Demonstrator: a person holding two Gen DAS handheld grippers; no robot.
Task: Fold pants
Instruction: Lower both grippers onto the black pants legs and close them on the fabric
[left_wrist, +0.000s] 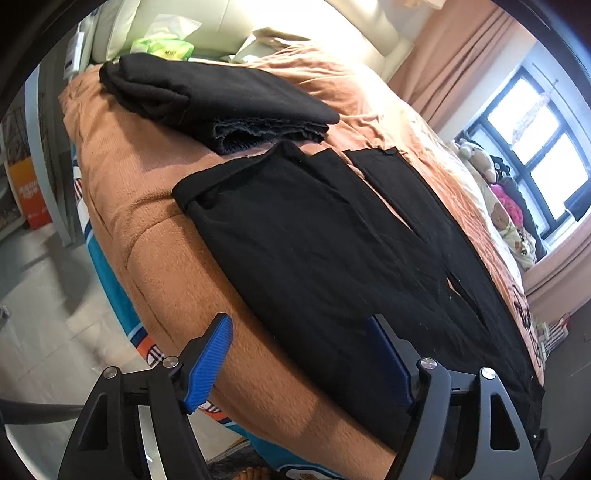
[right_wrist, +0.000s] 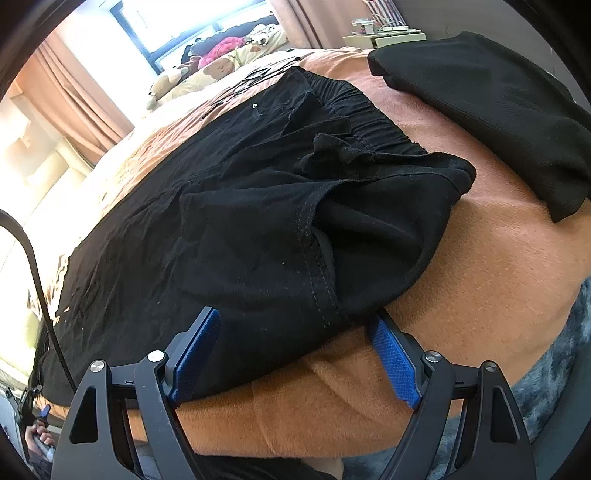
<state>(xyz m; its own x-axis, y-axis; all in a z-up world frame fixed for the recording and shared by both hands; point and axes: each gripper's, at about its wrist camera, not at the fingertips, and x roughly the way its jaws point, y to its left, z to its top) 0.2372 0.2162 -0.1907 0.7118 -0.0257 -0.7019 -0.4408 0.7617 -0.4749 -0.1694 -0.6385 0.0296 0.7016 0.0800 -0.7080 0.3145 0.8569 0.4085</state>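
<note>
Both claws are seen released: the left gripper (left_wrist: 299, 363) near a leg's edge, the right gripper (right_wrist: 293, 356) at the waist of thin, limp black cotton pants (right_wrist: 236, 229), spread flat on an orange fleece blanket (right_wrist: 509, 266). Edges, judged light and floppy, are best pinched.

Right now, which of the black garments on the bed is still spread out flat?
The black pants nearest the tongs, legs stretched out; the other black garment behind is folded.

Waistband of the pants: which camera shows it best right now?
The right wrist view: the gathered elastic waistband lies in full sight at the far end of the pants. The left wrist view shows only the legs and hems; the waistband is out of frame there.
</note>
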